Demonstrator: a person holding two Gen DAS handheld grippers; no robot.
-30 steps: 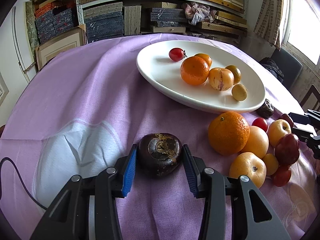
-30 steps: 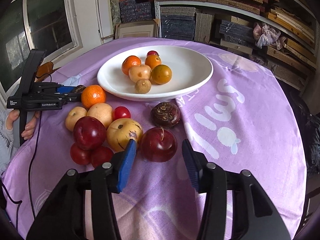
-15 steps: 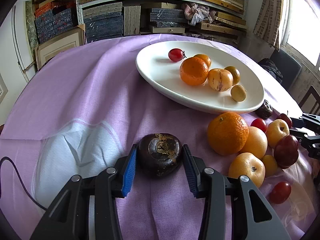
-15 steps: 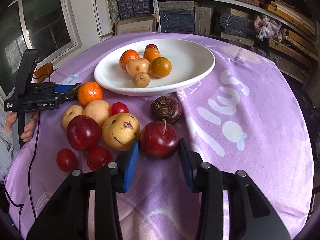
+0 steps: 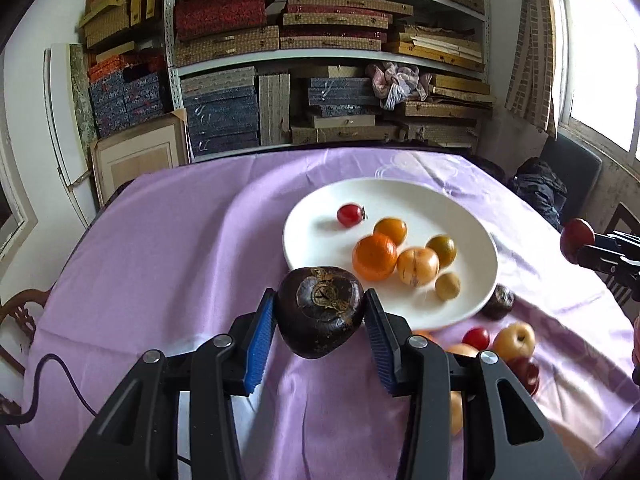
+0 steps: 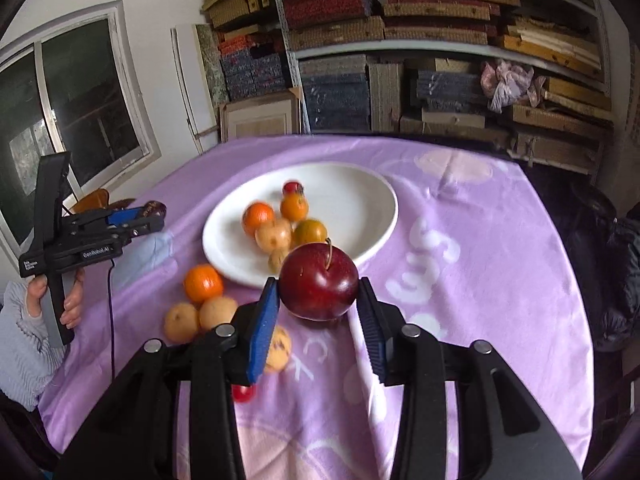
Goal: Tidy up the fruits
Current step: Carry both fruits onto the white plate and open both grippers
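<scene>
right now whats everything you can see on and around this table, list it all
round white ceramic plate: 1, white, mid-table
fruits on the plate: 6; red cherry tomato, big orange, four smaller orange-yellow ones
loose fruits on the lilac tablecloth: oranges, yellow pears, red ones and a dark one, near the plate; some hidden
stacked boxes: many, shelves behind
left gripper: shut on dark purple round fruit, raised
right gripper: shut on shiny red apple, raised
</scene>
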